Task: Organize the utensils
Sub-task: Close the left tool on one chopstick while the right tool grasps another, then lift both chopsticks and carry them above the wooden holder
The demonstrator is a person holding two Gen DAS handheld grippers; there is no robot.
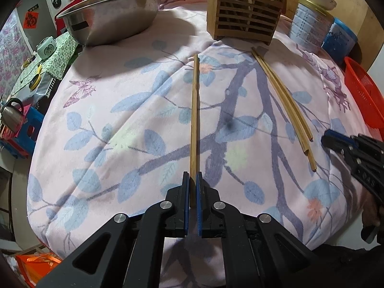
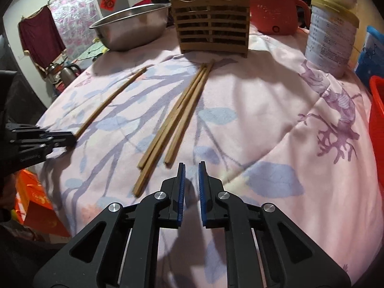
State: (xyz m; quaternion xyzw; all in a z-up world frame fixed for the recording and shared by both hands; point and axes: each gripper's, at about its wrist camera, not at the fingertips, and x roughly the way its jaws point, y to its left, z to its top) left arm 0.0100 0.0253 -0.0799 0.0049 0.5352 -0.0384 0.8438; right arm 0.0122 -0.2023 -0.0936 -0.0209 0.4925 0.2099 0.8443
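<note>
The left gripper [image 1: 192, 176] pinched the near end of one chopstick [image 1: 194, 110] lying on the cloth [image 1: 134, 110]. The right gripper [image 2: 191, 168] pointed down, almost shut on nothing, just right of three chopsticks [image 2: 177, 120]. Far off stood the holder [image 2: 211, 28], bowl [image 2: 129, 31] and can [image 2: 331, 38]. Its writing was too small to read.

The near end of the single chopstick [image 1: 195, 120] is hidden between the blue pads of the left gripper [image 1: 192, 180]. Only the tips of the right gripper [image 1: 336, 141] are seen in the left wrist view, and the rest is cut off by the edge. The lower parts of the chopsticks in the wooden holder [image 2: 211, 31] are mostly hidden behind its slats. The red basket [image 2: 376, 120] is cut off at the right edge. The writing on the tin [image 2: 331, 38] is too small to be read
</note>
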